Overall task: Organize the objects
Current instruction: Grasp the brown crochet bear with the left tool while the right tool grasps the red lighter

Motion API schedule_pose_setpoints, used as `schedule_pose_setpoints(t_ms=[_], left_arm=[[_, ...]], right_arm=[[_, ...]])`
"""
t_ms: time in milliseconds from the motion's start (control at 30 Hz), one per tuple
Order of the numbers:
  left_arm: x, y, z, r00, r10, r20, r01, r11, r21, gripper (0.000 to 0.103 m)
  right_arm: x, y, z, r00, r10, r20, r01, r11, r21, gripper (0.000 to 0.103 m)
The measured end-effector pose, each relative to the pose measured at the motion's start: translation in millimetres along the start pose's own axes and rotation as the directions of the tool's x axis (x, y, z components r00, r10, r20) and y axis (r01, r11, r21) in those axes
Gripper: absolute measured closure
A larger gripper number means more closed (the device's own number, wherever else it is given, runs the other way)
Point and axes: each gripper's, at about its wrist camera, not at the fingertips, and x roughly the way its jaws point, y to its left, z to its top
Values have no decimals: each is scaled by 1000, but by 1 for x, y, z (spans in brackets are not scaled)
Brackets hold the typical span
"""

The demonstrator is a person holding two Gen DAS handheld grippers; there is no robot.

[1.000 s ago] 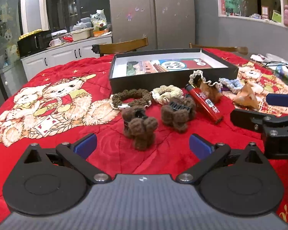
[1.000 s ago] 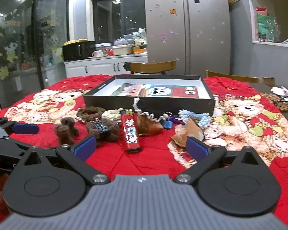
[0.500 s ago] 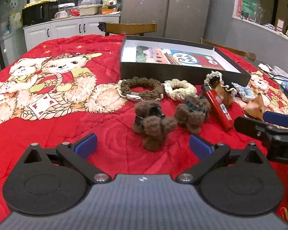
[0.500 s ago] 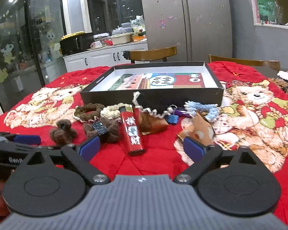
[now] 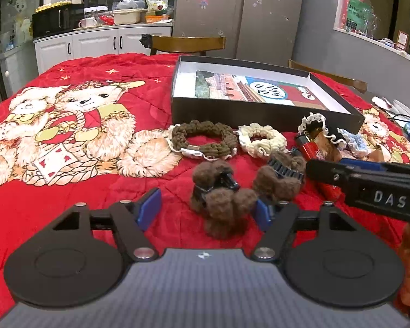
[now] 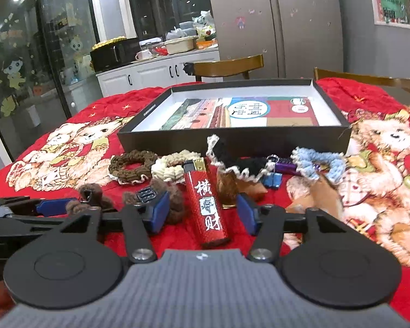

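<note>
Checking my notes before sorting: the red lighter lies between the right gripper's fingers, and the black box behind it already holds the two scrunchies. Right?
Not quite. The red lighter does lie between the right gripper fingers, but the right wrist view shows the brown scrunchie and cream scrunchie on the cloth before the black box.

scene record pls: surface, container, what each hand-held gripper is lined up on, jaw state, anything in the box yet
surface: red bear-print quilt
container: black box, open, printed sheet on its floor, no loose items visible inside
left hand-held gripper: around brown fuzzy hair clip, jaws have just been closing, left pad not touching
right hand-held gripper: astride red lighter, jaws have just been closing, gaps on both sides
nearby: brown scrunchie, cream scrunchie, blue scrunchie
</note>
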Motion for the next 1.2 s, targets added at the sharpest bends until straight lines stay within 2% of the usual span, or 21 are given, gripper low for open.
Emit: schedule_pose_setpoints(t_ms=[100,200,300,367,433,533,733,867,1200], left_arm=[[4,-1,1,1000,0,-5,0,1000,8,32],[7,-2,1,1000,7,-3,-7,1000,14,35],[7,-4,0,999,46,8,-46,999,21,49],[6,-7,-1,998,55,13,-55,997,46,56],[5,-9,-2,998,57,20,-59,996,63,59],[2,-9,-4,997,67,29,-69,995,72,65],[-8,-12,-11,992,102,68,-109,988,108,67],[-7,-7,-9,994,97,57,-101,991,83,67],[-12,-5,-10,990,116,86,-121,991,59,67]], right_arm=[[3,-4,-3,1000,13,-1,-13,1000,25,48],[10,-5,-5,999,22,-38,-20,999,38,51],[10,-6,-5,999,33,-39,-31,998,49,55],[11,-7,-5,998,38,-40,-36,998,54,62],[10,-8,-6,999,35,-38,-32,998,59,71],[10,-10,-6,999,30,-39,-27,997,75,73],[6,-13,-7,999,32,-33,-29,996,81,74],[3,-14,-7,999,37,-17,-35,996,82,75],[-7,-17,-7,998,56,37,-59,994,88,79]])
